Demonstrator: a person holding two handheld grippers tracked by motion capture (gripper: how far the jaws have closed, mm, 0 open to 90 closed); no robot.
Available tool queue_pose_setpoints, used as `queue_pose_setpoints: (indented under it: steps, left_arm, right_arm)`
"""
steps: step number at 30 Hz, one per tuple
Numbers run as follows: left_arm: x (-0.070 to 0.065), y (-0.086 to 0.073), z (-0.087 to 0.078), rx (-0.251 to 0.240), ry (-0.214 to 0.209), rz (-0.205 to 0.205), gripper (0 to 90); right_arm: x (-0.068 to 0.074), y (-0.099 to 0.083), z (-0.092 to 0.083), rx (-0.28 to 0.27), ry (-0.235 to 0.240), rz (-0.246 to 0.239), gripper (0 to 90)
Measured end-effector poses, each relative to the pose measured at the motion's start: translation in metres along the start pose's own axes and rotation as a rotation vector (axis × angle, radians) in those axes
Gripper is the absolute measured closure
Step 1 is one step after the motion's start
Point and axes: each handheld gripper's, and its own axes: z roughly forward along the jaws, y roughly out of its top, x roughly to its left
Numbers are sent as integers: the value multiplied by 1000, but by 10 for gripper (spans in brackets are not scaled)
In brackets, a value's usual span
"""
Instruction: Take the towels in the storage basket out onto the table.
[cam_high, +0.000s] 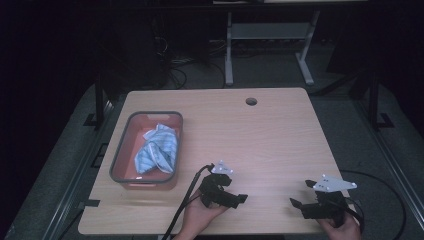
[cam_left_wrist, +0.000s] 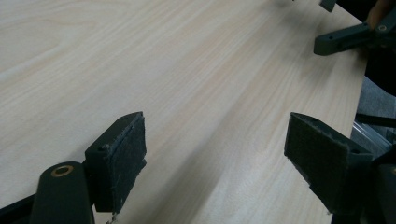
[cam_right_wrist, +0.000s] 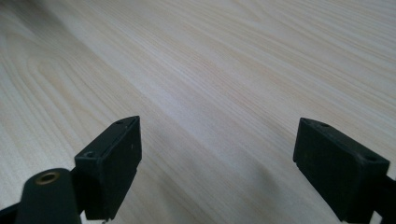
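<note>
Cloth (cam_high: 157, 150) in bin (cam_high: 120, 150) (far-left) — bare table (cam_high: 270, 135) rightward

one tabletop (cam_high: 270, 135) — light wood, one round hole (cam_high: 251, 101) near its far edge. one grey-rimmed bin (cam_high: 120, 150) at the left side, one crumpled blue-and-white cloth (cam_high: 157, 150) inside it. two claws at the near edge — left claw (cam_high: 235, 192), right claw (cam_high: 301, 194), each with two jaws set apart. two hands: left hand (cam_high: 197, 216), right hand (cam_high: 342, 230).
</note>
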Motion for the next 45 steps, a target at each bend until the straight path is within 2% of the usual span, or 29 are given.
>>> queue_pose_setpoints:
  steps: [6,9,10,15,16,20,29,31,33,36,38,45]
  left_arm:
    - [5,4,-2,4,3,-12,201]
    - [9,9,-3,2,12,-34,201]
    - [13,14,-5,-9,12,-52,201]
    - [21,27,-4,1,3,-69,201]
    - [23,30,-3,4,6,-81,201]
    - [30,42,-5,19,30,-82,194]
    - [43,61,-22,24,55,-108,187]
    - [44,64,-26,11,48,-127,187]
    - [47,68,-29,15,55,-126,186]
    - [50,73,-38,1,32,-145,189]
    - [50,76,-42,1,45,-133,188]
    - [53,83,-52,-3,64,-134,188]
  right_arm:
    - [-1,-3,-2,-3,-6,7,148]
    - [-3,-3,-2,-5,-4,15,147]
    - [-4,-3,0,-3,-2,8,148]
    - [-3,-1,2,-2,5,2,148]
    - [-3,-1,3,-4,6,3,148]
    - [-1,2,4,1,13,-3,147]
    - [-2,2,1,-4,7,-2,148]
    - [-2,2,1,-5,7,1,148]
    - [-3,1,1,-6,6,1,148]
    - [-5,1,0,-8,6,5,148]
    - [-5,1,0,-7,6,6,148]
    - [-4,2,1,-7,7,8,148]
